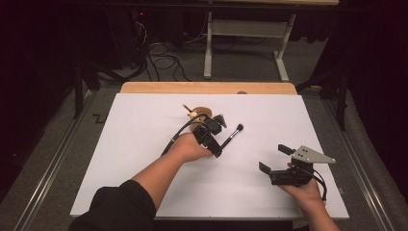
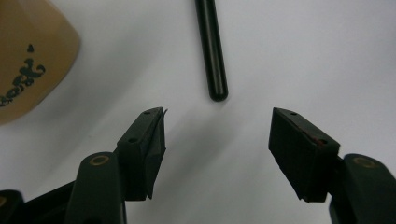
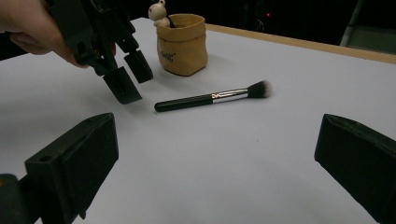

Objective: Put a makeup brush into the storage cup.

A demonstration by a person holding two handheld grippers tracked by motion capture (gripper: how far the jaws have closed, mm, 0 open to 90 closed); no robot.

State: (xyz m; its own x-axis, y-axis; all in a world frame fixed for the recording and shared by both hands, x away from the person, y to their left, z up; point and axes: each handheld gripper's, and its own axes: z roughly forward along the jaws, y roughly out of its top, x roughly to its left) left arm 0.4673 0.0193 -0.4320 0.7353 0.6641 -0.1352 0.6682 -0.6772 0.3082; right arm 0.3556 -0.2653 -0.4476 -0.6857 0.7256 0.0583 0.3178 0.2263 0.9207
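Observation:
A makeup brush point(image 1: 234, 133) with a black handle, silver ferrule and dark, white-tipped bristles lies flat on the white table sheet point(image 1: 134, 144). Behind it stands a tan pouch point(image 3: 182, 44) holding a pen topped by a small pale figure point(image 3: 161, 13). My left gripper point(image 3: 128, 79) points down just off the handle's butt end. In the left gripper view the brush handle point(image 2: 212, 51) ends just ahead of the left gripper point(image 2: 217, 140), whose jaws stand apart with nothing between them; the pouch point(image 2: 28, 60) is at the upper left. My right gripper point(image 1: 274, 159) waits open at the front right, aimed at the brush point(image 3: 210, 98).
A wooden table edge point(image 1: 207, 87) runs along the far side of the sheet. Beyond it are a white desk frame point(image 1: 248, 29) and loose cables point(image 1: 163, 60) on the floor. Metal rails point(image 1: 53, 159) flank the table.

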